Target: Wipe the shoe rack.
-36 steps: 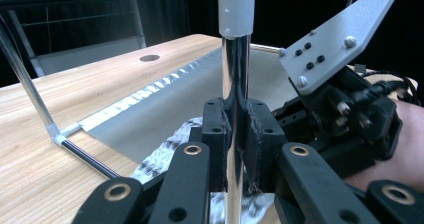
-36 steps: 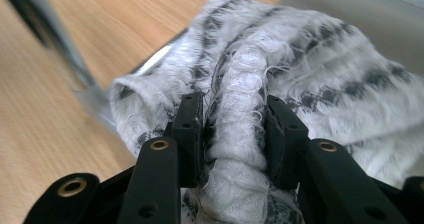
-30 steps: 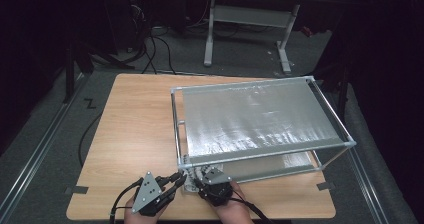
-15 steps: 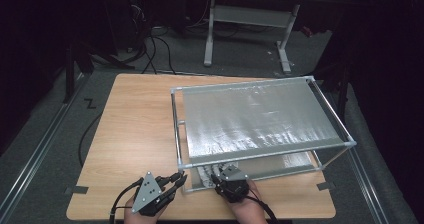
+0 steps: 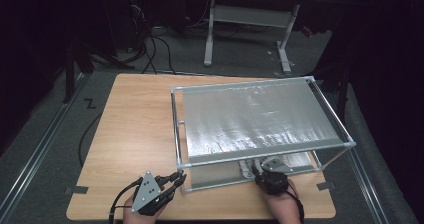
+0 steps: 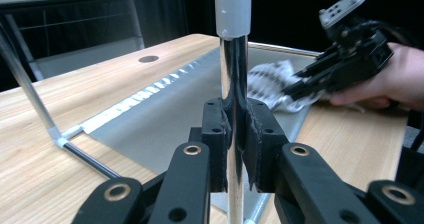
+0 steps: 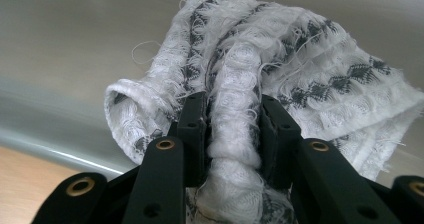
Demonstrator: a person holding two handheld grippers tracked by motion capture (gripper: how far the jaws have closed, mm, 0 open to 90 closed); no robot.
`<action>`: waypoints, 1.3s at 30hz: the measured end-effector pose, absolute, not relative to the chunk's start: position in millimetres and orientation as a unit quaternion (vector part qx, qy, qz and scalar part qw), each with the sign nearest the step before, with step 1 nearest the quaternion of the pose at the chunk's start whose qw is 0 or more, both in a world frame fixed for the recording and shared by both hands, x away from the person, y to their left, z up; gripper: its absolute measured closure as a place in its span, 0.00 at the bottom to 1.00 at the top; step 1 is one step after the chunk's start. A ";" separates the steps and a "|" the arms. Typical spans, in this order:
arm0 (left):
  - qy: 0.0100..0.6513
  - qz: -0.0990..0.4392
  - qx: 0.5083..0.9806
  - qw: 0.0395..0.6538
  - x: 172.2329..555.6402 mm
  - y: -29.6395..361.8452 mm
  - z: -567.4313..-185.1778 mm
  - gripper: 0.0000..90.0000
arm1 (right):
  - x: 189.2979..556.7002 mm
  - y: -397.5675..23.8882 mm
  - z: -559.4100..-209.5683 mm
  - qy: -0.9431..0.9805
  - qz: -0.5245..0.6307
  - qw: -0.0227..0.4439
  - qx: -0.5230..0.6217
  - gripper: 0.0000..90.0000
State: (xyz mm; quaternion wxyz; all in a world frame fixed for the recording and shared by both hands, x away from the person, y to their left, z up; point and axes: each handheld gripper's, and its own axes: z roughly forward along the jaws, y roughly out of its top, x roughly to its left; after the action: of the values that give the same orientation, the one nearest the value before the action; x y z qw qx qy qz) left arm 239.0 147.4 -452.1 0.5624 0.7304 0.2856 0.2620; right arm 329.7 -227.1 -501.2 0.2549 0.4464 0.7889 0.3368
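- The wooden desk (image 5: 135,134) carries everything; its left half is bare.
- A metal-tube rack (image 5: 260,121) stands on the right half of the desk, with a silvery sheet as its top shelf and another silvery sheet low down near the desk.
- The left gripper (image 5: 176,178) sits at the near left corner of the rack. Its fingers (image 6: 217,134) are pressed tight on the rack's upright chrome post (image 6: 234,79), one on each side.
- The right gripper (image 5: 260,170) reaches under the top shelf at the near edge, right of the middle. Its jaws have just been closing, and its fingers (image 7: 192,129) pinch a bunched fold of the cloth.
- The white cloth (image 7: 280,74) with dark woven patterns lies crumpled on the lower sheet, at the near side of the rack.
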 end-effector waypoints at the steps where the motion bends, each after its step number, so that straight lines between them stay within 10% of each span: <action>1: 0.286 0.262 0.730 0.562 239.0 147.4 -452.1 0.90 | 330.3 -234.4 -501.1 0.783 0.333 0.258 0.458 0.75; 17: 0.306 0.276 0.722 0.556 242.7 160.6 -450.5 0.89 | 337.1 -333.3 -499.7 0.714 0.283 0.332 0.548 0.75; 39: 0.306 0.274 0.724 0.555 240.1 162.3 -451.6 0.89 | 338.7 -323.0 -501.8 0.715 0.296 0.316 0.550 0.67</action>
State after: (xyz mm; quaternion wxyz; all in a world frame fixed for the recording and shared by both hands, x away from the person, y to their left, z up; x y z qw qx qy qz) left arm 240.1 162.3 -451.6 0.5549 0.7237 0.3058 0.2736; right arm 338.7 -323.0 -501.8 0.3158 0.5498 0.7145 0.2957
